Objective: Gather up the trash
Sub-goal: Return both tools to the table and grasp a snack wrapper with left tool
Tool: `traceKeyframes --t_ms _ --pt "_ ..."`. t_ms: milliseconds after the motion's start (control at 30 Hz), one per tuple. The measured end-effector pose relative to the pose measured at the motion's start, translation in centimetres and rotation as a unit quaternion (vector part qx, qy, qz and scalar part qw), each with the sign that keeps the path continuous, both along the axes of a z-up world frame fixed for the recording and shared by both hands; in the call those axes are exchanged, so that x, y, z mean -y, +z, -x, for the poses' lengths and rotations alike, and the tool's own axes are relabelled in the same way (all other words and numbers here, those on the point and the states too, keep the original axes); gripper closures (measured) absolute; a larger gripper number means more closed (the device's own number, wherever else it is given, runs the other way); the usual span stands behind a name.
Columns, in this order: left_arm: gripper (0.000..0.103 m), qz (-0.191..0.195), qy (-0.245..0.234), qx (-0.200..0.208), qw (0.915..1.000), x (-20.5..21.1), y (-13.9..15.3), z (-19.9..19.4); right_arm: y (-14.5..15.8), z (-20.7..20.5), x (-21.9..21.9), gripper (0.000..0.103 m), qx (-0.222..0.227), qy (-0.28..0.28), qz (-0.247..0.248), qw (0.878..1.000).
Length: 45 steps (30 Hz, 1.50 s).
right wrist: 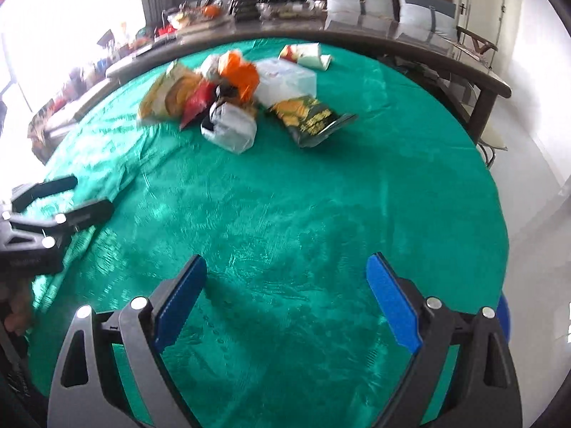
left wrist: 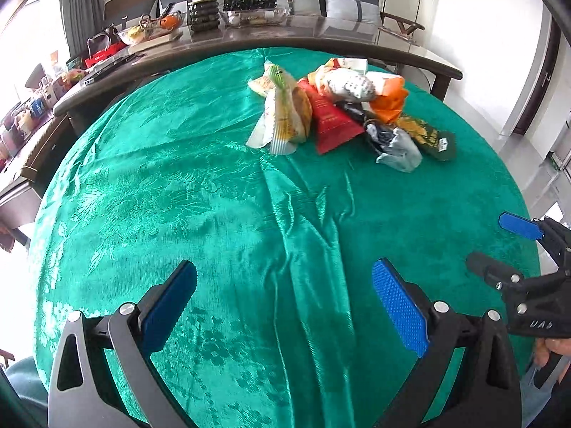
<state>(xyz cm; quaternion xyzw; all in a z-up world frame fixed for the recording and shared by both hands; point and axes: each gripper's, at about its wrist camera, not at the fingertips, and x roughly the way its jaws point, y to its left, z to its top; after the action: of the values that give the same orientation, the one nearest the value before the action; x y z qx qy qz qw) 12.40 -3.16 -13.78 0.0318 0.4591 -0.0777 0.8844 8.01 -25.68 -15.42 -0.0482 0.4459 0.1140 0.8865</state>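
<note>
one green tablecloth (left wrist: pixel 178 178) covers the round table. one pile of trash (left wrist: pixel 342 107) sits in the upper middle of the frame. two tongs, left gripper (left wrist: pixel 285 303) and right gripper (right wrist: pixel 285 299), are both wide open, holding nothing, well apart from the pile.

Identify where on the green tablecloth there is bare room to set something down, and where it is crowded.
Bare: the broad stretch of green tablecloth between both open claws, left claw and right claw, and the trash pile. Crowded: the far side, where wrappers overlap beside the dark side table.
</note>
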Motion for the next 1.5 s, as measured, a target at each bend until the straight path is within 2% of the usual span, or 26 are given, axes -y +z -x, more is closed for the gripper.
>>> traceKeyframes --t_ms 167,333,467,633,733,800,833,867,900,967,1233,1267,1333,1367,1400,1500 --pt "0.005 -0.013 -0.024 -0.007 0.9996 -0.2 -0.6 -3.1 -0.4 0.1 0.0 0.012 0.004 -0.002 -0.005 1.000" --pt "0.006 -0.002 -0.032 -0.007 0.9995 -0.7 -1.1 -7.4 -0.4 0.4 -0.1 0.012 0.007 -0.006 -0.004 1.000" --pt "0.006 -0.019 -0.054 -0.009 0.9983 -0.3 -1.1 -10.3 -0.3 0.3 -0.3 0.012 0.008 -0.008 -0.005 1.000" --pt "0.015 -0.016 -0.059 -0.005 0.9981 -0.3 -1.0 -12.8 -0.4 0.3 -0.3 0.012 0.007 -0.008 -0.005 1.000" --pt "0.026 -0.015 -0.078 0.003 0.9968 0.4 -0.8 -13.5 -0.4 0.3 -0.2 0.011 0.006 -0.009 -0.006 1.000" --pt "0.044 -0.010 -0.097 0.008 0.9952 0.9 -0.6 -13.5 -0.4 0.3 -0.1 0.011 0.006 -0.009 -0.006 1.000" --pt "0.061 -0.009 -0.103 0.011 0.9946 1.1 -0.4 -13.4 -0.3 0.3 -0.1 0.011 0.006 -0.009 -0.006 1.000" --pt "0.068 -0.013 -0.104 0.014 0.9944 1.3 -0.3 -13.2 -0.3 0.3 -0.1 0.011 0.006 -0.009 -0.006 1.000" --pt "0.074 -0.016 -0.101 0.015 0.9947 1.3 -0.2 -13.0 -0.4 0.3 -0.1 0.011 0.006 -0.009 -0.006 1.000" --pt "0.076 -0.010 -0.093 0.009 0.9956 0.7 0.1 -12.4 -0.3 0.3 -0.1 0.011 0.006 -0.009 -0.006 1.000" --pt "0.075 0.016 -0.062 -0.009 0.9979 -3.7 1.6 -5.8 -0.4 0.3 -0.1 0.011 0.006 -0.009 -0.006 1.000" --pt "0.072 0.015 -0.061 -0.008 0.9980 -3.9 1.5 -5.1 -0.4 0.3 -0.1 0.011 0.006 -0.009 -0.006 1.000" --pt "0.051 0.011 -0.056 -0.001 0.9984 -4.0 1.0 -4.1 -0.4 0.3 -0.1 0.011 0.006 -0.009 -0.006 1.000" --pt "0.033 0.011 -0.055 0.005 0.9984 -4.0 0.8 -3.7 -0.4 0.3 0.0 0.011 0.006 -0.009 -0.006 1.000" --pt "0.028 0.011 -0.054 0.009 0.9984 -4.0 0.6 -3.6 -0.4 0.3 0.0 0.011 0.006 -0.009 -0.005 1.000" --pt "0.027 0.012 -0.055 0.007 0.9984 -3.8 0.0 -3.5 -0.3 0.3 0.0 0.011 0.007 -0.010 -0.005 1.000"
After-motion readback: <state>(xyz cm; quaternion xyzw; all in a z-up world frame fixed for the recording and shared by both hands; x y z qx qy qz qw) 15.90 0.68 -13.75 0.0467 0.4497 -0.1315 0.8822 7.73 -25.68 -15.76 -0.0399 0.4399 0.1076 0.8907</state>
